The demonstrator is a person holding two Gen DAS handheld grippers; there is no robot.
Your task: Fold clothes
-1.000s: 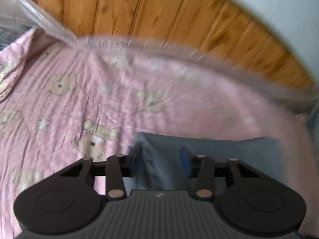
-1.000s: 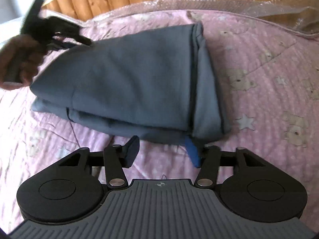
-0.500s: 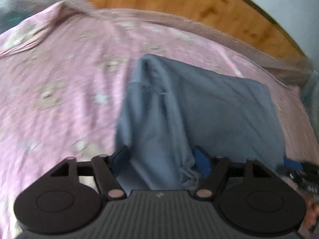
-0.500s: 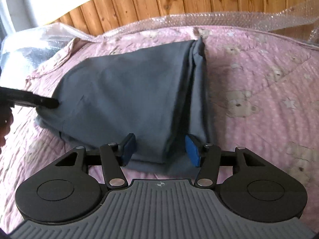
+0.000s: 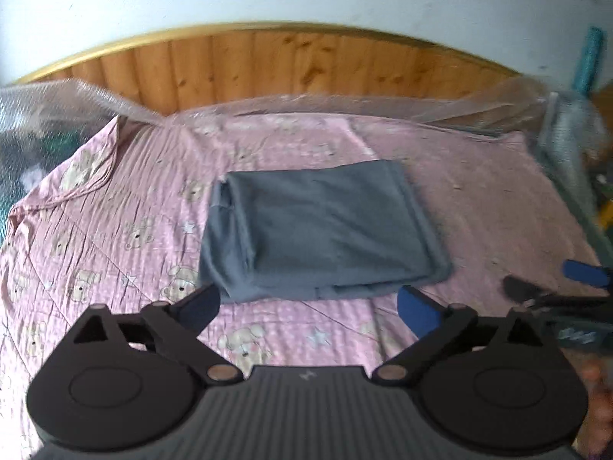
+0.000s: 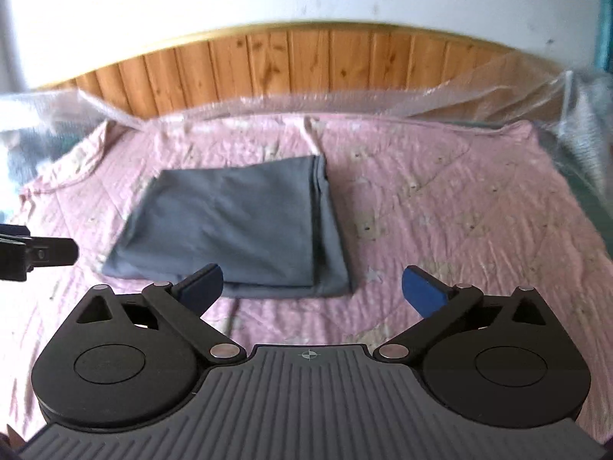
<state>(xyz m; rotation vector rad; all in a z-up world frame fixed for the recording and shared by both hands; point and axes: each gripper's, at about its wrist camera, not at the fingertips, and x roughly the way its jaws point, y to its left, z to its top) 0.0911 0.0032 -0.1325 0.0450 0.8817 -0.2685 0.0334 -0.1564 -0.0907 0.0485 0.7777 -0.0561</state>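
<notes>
A home bedroom: pink teddy-bear bedspread point(image 5: 115, 237) on a bed, wooden headboard point(image 6: 306, 69)

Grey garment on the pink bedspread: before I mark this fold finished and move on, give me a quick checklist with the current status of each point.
1. Grey garment lies folded in a compact rectangle: ok.
2. It rests flat on the pink bedspread: ok.
3. Left gripper jaws opening, nothing between them: ok.
4. Right gripper jaws opening, nothing between them: ok.
5. Edges neatly aligned: not ok, layers show unevenly along the near edge.
6. Underside layers smooth: cannot tell.
</notes>
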